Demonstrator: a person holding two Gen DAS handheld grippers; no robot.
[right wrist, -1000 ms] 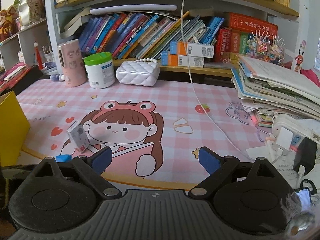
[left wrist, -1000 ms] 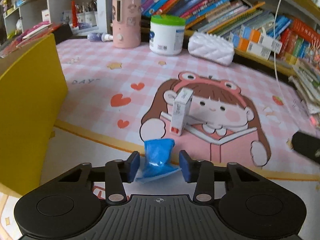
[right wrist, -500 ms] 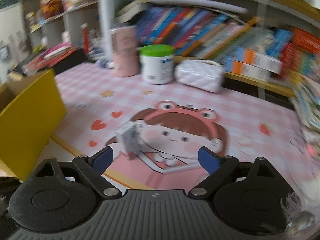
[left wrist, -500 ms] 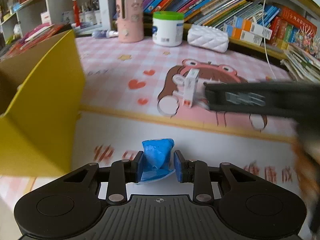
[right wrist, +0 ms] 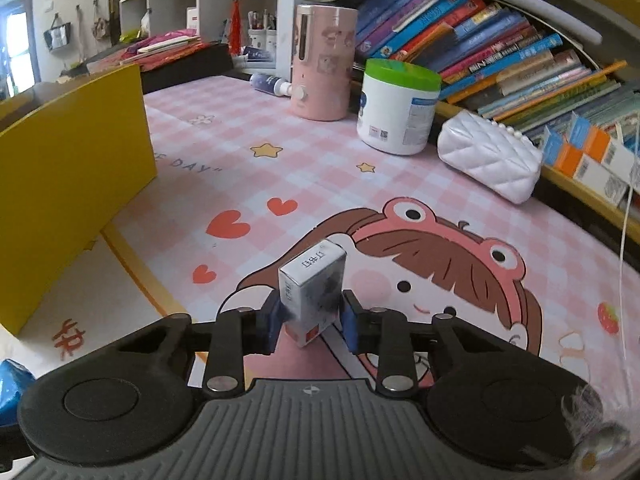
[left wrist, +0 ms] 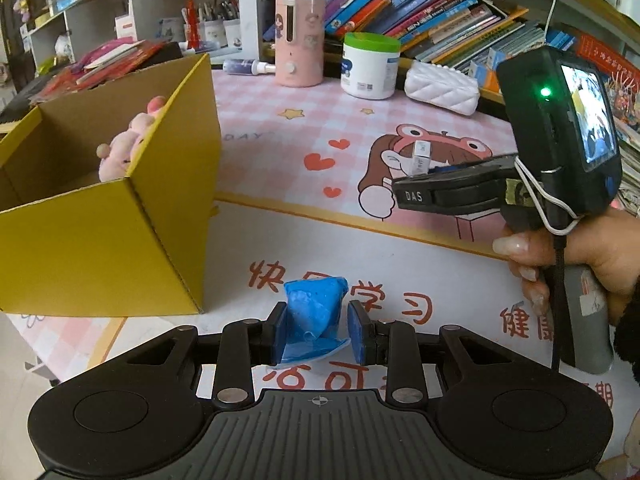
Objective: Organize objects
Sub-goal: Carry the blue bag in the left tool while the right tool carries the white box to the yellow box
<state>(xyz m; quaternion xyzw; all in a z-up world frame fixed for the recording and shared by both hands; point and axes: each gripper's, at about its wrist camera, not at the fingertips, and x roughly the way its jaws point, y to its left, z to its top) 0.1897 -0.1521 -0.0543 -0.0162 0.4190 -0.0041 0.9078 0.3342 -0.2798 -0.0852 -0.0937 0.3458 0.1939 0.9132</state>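
My left gripper (left wrist: 318, 332) is shut on a crumpled blue packet (left wrist: 316, 308) and holds it above the white mat, just right of an open yellow cardboard box (left wrist: 100, 248). A pink plush toy (left wrist: 124, 148) lies inside the box. My right gripper (right wrist: 310, 322) is closing its jaws around a small white carton (right wrist: 314, 284) that stands on the cartoon girl print. Both pads touch the carton's sides. The left wrist view shows that gripper from the side, with the carton (left wrist: 422, 158) at its tip and a hand (left wrist: 600, 252) on its handle.
At the back of the pink checked mat stand a pink cylinder (right wrist: 324, 60), a white jar with a green lid (right wrist: 396, 108) and a white quilted purse (right wrist: 488, 160). A small bottle (right wrist: 272, 82) lies beside the cylinder. Book shelves run behind them.
The left gripper drew back and toward the yellow box with the blue packet. The right gripper swung in over the white carton and its wide jaws closed onto it.
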